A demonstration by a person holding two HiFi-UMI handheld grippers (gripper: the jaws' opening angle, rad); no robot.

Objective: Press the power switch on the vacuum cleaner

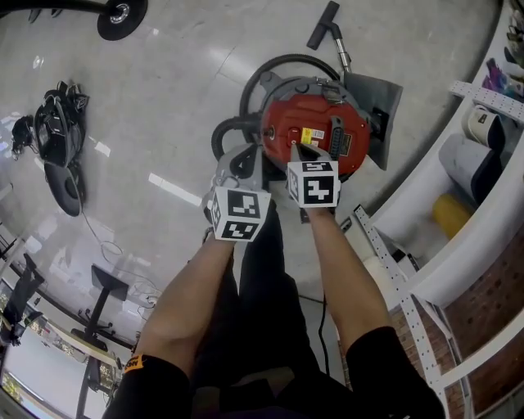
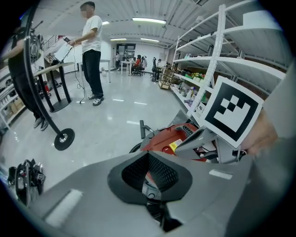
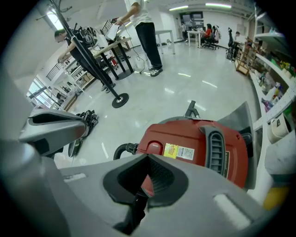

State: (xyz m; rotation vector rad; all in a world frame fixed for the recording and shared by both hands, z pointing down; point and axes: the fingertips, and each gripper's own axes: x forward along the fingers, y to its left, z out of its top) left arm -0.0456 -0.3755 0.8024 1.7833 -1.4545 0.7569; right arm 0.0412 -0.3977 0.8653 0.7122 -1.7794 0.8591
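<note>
A red canister vacuum cleaner (image 1: 315,131) sits on the glossy floor, its black hose (image 1: 246,90) looped at its left and its wand (image 1: 325,24) lying beyond it. My right gripper (image 1: 296,149) is shut, and its tip is down on the red top by a raised red switch (image 3: 154,145); in the right gripper view the gripper (image 3: 148,158) looks straight along the red body (image 3: 194,143). My left gripper (image 1: 237,164) is shut too and empty, held just left of the vacuum by the hose. In the left gripper view, that gripper (image 2: 149,155) faces the vacuum (image 2: 169,139) and the right gripper's marker cube (image 2: 231,111).
White shelving (image 1: 458,204) with stored items runs along the right, close to the vacuum. A grey flat plate (image 1: 378,102) lies against the vacuum's right side. Black gear (image 1: 57,135) lies on the floor at left, a round stand base (image 1: 121,15) further off. A person (image 2: 92,46) stands by tables.
</note>
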